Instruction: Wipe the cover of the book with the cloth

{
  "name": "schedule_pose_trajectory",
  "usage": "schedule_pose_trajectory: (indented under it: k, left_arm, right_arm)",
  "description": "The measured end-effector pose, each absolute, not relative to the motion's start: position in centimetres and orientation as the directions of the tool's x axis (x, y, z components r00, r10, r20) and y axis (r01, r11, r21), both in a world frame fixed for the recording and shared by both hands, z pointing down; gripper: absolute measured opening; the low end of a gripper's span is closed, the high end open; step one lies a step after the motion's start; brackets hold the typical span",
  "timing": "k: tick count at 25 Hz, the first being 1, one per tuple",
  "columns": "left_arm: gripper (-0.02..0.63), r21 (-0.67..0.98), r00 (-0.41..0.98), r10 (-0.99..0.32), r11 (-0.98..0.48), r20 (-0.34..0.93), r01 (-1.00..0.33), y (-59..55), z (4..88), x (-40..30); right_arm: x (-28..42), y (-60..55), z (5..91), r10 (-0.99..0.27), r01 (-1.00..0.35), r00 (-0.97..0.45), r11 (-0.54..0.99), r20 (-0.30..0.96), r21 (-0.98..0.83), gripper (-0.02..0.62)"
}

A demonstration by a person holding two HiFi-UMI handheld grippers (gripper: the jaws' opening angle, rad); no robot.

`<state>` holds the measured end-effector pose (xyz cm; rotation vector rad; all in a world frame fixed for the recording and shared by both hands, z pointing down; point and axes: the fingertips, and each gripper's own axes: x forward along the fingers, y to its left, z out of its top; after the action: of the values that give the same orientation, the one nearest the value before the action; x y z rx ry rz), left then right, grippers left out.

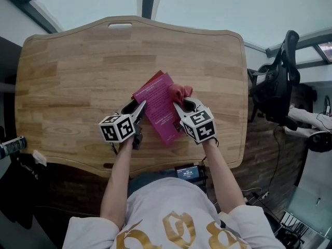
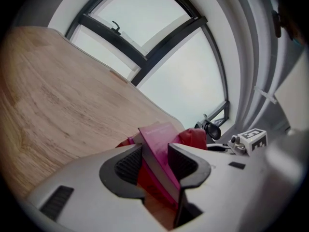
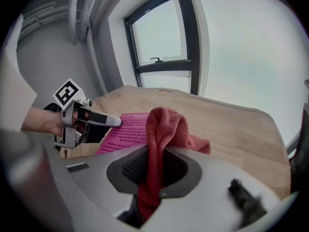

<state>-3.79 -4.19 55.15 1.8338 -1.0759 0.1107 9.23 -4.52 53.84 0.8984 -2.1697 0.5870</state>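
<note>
A pink-covered book (image 1: 161, 105) lies aslant in the middle of the wooden table (image 1: 78, 77), with a red layer showing under its far corner. My left gripper (image 1: 139, 108) is at the book's left edge. In the left gripper view the book (image 2: 157, 139) stands tilted between the jaws of that gripper (image 2: 154, 166), which are spread wide and do not seem to press on it. My right gripper (image 1: 179, 107) is shut on a red cloth (image 3: 164, 129), which rests bunched on the book's right side (image 3: 125, 129). The left gripper (image 3: 89, 117) shows there too.
A black office chair (image 1: 277, 82) stands off the table's right edge. A small dark device (image 1: 188, 171) sits at the near edge by my body. Bare wood (image 2: 58, 100) stretches left of and beyond the book, with large windows (image 3: 231, 47) behind.
</note>
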Motion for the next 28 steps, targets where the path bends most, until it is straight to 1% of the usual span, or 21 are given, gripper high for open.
schedule_pose_trajectory:
  k: [9, 18, 28]
  left_arm:
    - [0.164, 0.729, 0.604, -0.638, -0.097, 0.477, -0.678, -4.2, 55.4, -4.1]
    - [0.161, 0.735, 0.603, -0.652, -0.102, 0.460, -0.671, -4.2, 55.5, -4.1]
    - [0.160, 0.734, 0.602, -0.655, -0.105, 0.456, -0.671, -4.2, 55.5, -4.2]
  right_arm:
    - [9.3, -4.6, 53.8, -0.428, -0.745, -0.517, 0.652, 0.741, -0.143, 0.067]
    - [9.6, -4.5, 53.7, -0.447, -0.757, -0.511, 0.639, 0.734, -0.138, 0.067]
    - [10.5, -3.4, 53.7, -0.434, -0.772, -0.509, 0.612, 0.743, -0.172, 0.067]
